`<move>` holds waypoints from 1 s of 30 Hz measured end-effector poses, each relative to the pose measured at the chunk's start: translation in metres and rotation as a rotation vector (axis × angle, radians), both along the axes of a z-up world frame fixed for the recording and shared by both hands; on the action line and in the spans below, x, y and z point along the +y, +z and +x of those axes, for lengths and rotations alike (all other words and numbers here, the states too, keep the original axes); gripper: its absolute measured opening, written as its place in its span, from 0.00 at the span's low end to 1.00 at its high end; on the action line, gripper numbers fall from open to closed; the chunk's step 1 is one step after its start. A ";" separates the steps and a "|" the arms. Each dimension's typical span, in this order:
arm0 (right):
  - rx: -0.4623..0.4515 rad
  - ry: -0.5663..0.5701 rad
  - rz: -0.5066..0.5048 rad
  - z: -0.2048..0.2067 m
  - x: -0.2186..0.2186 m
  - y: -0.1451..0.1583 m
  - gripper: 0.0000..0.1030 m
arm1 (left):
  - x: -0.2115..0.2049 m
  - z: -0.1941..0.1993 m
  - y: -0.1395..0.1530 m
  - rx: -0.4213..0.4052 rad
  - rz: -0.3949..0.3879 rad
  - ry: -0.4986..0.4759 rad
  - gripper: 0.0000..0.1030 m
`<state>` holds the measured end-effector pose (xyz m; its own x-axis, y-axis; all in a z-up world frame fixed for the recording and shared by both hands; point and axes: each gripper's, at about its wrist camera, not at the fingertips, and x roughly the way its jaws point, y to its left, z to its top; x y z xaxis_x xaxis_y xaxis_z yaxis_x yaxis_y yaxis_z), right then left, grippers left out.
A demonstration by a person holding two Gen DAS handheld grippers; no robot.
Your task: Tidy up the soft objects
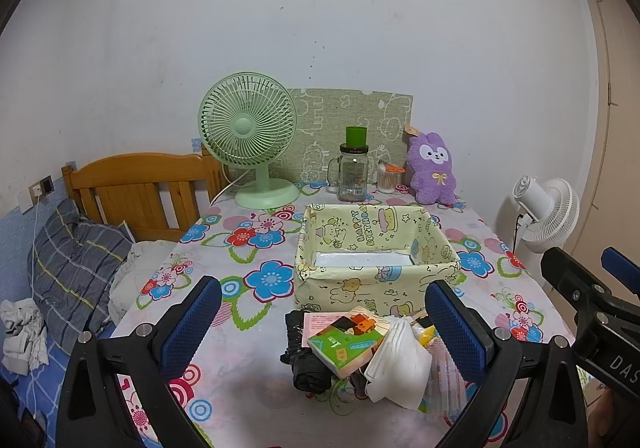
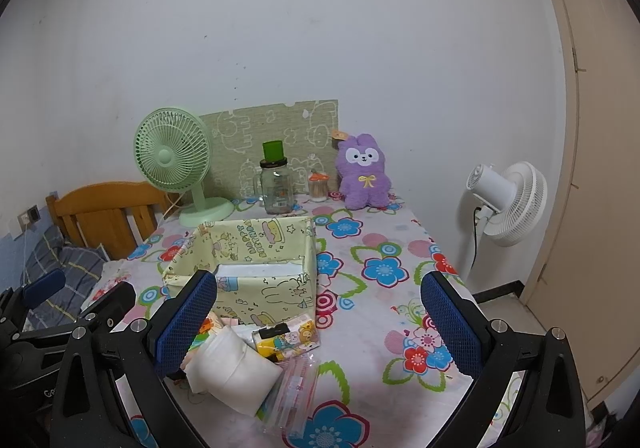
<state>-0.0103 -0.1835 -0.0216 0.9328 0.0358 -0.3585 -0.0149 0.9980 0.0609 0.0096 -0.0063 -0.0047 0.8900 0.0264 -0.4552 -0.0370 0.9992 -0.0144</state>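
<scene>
White wall (image 1: 320,8), wooden headboard (image 1: 136,184), beige door (image 2: 600,208).

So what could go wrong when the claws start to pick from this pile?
The pile is mixed and overlapping, so the open left claw may lift several items together. The clear sleeve lies flat and may slip. The box looks light; a bump may push it toward the jar.

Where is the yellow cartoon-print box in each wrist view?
Left wrist: yellow box sits centre, just behind the pile of soft items.
Right wrist: yellow box sits left of centre, partly behind the left finger.
Shared landmark: purple plush bunny against the wall.
</scene>
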 end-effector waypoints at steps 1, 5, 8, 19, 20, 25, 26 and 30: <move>0.000 0.000 0.000 0.000 0.000 0.000 1.00 | 0.000 0.000 0.000 0.000 0.000 0.000 0.99; 0.001 0.000 -0.001 0.000 0.000 0.000 1.00 | -0.001 0.000 0.000 0.000 0.000 0.000 0.99; 0.000 0.000 -0.001 0.000 0.000 0.000 1.00 | -0.001 0.001 -0.001 0.000 0.001 0.000 0.99; 0.003 -0.001 0.000 0.000 -0.001 -0.001 1.00 | -0.004 0.000 -0.002 0.001 -0.005 0.000 0.98; 0.003 -0.001 0.001 0.001 -0.001 -0.001 1.00 | -0.005 0.000 -0.003 -0.001 -0.012 0.002 0.98; 0.004 0.006 -0.004 -0.001 0.001 -0.002 1.00 | -0.009 0.002 -0.005 0.014 -0.024 -0.002 0.96; 0.004 0.006 -0.006 -0.001 0.002 -0.002 1.00 | -0.009 0.002 -0.006 0.013 -0.022 -0.001 0.96; 0.011 0.006 -0.001 0.002 0.002 -0.003 1.00 | -0.009 0.002 -0.008 0.014 -0.017 0.006 0.95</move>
